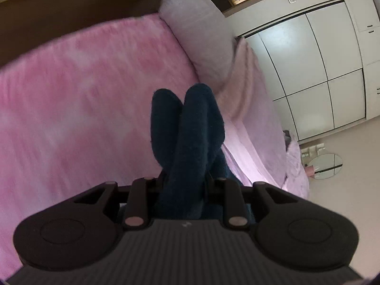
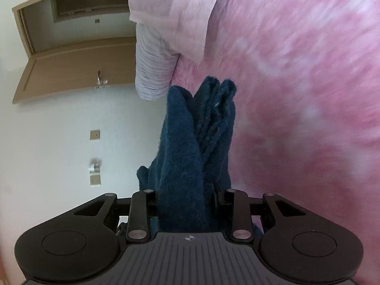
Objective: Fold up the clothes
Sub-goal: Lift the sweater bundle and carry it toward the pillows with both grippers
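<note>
Dark blue cloth (image 1: 187, 137) filled each gripper's jaws, bunched thick and sticking out forward along the fingers. Left gripper (image 1: 184, 185) clamped a rounded fold of it; right gripper (image 2: 187, 194) clamped several layered edges (image 2: 218, 109). Both held ends hung above the pink bed (image 1: 78, 99), so the cloth's length probably ran from one hand to the other, neither nearer. Beyond lay a pillow (image 1: 201, 40) and wardrobe (image 1: 320, 71)

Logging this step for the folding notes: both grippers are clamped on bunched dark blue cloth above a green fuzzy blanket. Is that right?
One slip: the blanket is pink, not green, as both wrist views show. The rest holds: the left gripper and the right gripper are each clamped on bunched dark blue cloth above it.
</note>
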The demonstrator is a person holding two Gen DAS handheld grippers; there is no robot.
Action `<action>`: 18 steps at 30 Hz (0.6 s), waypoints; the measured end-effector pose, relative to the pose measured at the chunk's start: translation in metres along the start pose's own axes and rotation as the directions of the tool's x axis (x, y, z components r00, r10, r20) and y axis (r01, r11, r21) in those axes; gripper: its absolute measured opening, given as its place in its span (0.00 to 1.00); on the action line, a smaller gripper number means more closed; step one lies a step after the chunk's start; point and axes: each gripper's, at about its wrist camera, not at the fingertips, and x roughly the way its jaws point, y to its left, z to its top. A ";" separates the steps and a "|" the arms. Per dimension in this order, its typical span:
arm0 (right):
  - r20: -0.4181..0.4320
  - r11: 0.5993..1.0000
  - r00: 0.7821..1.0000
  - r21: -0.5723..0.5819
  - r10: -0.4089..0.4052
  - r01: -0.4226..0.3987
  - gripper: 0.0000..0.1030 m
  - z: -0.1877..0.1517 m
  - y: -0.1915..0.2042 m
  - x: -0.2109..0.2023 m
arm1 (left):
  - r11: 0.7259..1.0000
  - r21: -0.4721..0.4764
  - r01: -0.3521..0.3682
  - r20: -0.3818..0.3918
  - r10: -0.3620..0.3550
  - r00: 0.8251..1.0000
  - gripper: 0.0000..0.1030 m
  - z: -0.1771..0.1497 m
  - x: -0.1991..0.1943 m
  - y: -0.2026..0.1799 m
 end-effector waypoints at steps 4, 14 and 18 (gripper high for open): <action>-0.003 1.000 1.000 0.027 -0.016 0.016 0.32 -0.001 -0.001 0.076 | 1.000 0.002 -0.026 -0.013 0.026 1.000 0.20 0.052 0.011 0.035; 0.039 0.991 0.993 -0.060 -0.116 0.118 0.36 0.019 -0.021 0.153 | 0.999 -0.040 -0.032 -0.060 0.029 0.998 0.25 0.101 0.060 0.116; 0.105 0.977 0.976 -0.073 -0.190 0.198 0.54 0.018 -0.023 0.145 | 0.998 -0.018 -0.065 -0.040 0.065 0.997 0.32 0.101 0.040 0.126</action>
